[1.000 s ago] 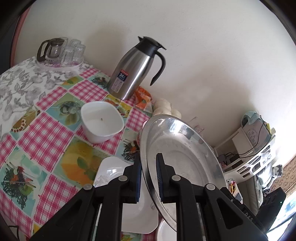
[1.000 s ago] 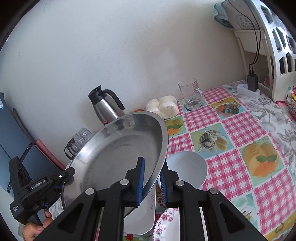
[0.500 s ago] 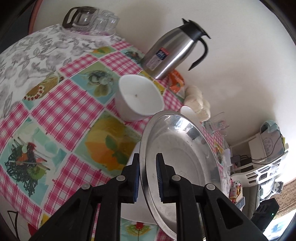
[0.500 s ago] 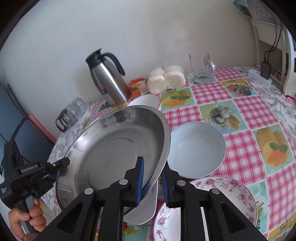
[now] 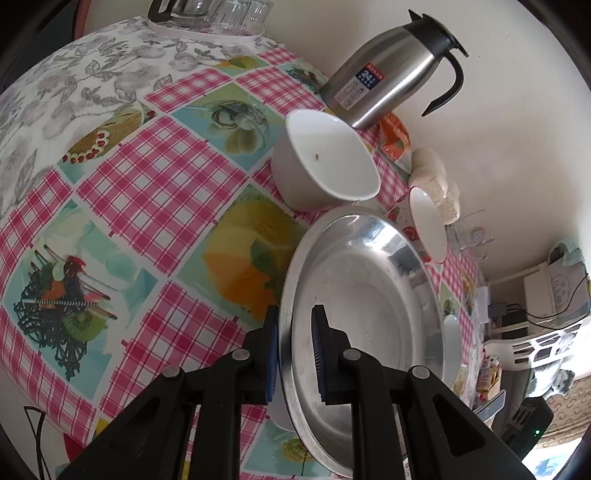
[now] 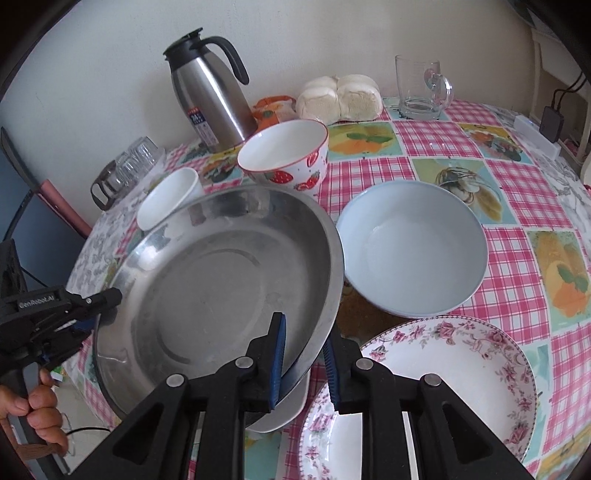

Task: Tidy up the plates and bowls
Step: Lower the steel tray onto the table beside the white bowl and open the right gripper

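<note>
A large steel plate is held by both grippers over a white plate that is mostly hidden under it. My left gripper is shut on its left rim and shows in the right wrist view. My right gripper is shut on its right rim. The steel plate tilts slightly. A pale blue bowl, a floral plate, a strawberry bowl and a white bowl stand on the table around it.
A steel thermos jug, a glass mug, wrapped buns, an orange packet and a tray of glasses stand along the wall. A white shelf with a charger is at the right.
Both grippers have lowered the steel plate toward the table, and it now lies flatter, close over the white plate.
</note>
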A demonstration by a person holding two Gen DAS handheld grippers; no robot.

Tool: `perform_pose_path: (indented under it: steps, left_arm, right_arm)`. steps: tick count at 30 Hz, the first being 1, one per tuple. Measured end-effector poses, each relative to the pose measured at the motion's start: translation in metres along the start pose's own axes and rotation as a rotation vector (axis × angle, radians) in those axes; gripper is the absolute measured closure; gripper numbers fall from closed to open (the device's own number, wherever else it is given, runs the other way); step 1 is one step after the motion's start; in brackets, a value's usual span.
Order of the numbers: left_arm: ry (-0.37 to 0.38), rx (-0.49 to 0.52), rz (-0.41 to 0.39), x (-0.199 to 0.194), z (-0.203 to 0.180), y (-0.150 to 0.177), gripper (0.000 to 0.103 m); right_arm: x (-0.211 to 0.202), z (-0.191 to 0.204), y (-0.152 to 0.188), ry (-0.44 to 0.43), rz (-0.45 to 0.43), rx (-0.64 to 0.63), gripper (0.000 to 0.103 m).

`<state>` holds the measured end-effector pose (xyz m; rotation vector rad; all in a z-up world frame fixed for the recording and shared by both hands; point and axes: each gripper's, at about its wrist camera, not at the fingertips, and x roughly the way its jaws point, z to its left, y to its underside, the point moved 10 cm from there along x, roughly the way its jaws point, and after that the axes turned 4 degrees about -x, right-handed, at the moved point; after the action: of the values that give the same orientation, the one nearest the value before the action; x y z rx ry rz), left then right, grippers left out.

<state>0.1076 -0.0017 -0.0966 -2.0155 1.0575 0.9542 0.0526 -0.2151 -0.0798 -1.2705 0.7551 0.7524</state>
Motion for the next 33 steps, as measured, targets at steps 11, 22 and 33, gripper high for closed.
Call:
perform_pose_path:
  steps: [11, 22, 33]
  left_arm:
    - [-0.063, -0.012, 0.091, 0.013, 0.011, 0.015, 0.088]
    - [-0.064, -0.020, 0.118, 0.017, 0.014, 0.024, 0.088]
    - [-0.050, -0.045, 0.129, 0.015, 0.018, 0.028, 0.088]
  right_arm:
    - [0.011, -0.006, 0.010, 0.043, 0.069, -0.022, 0.080]
    - [0.008, -0.009, 0.016, 0.061, 0.094, -0.017, 0.080]
    - [0.007, -0.007, 0.019, 0.059, 0.107, -0.016, 0.080]
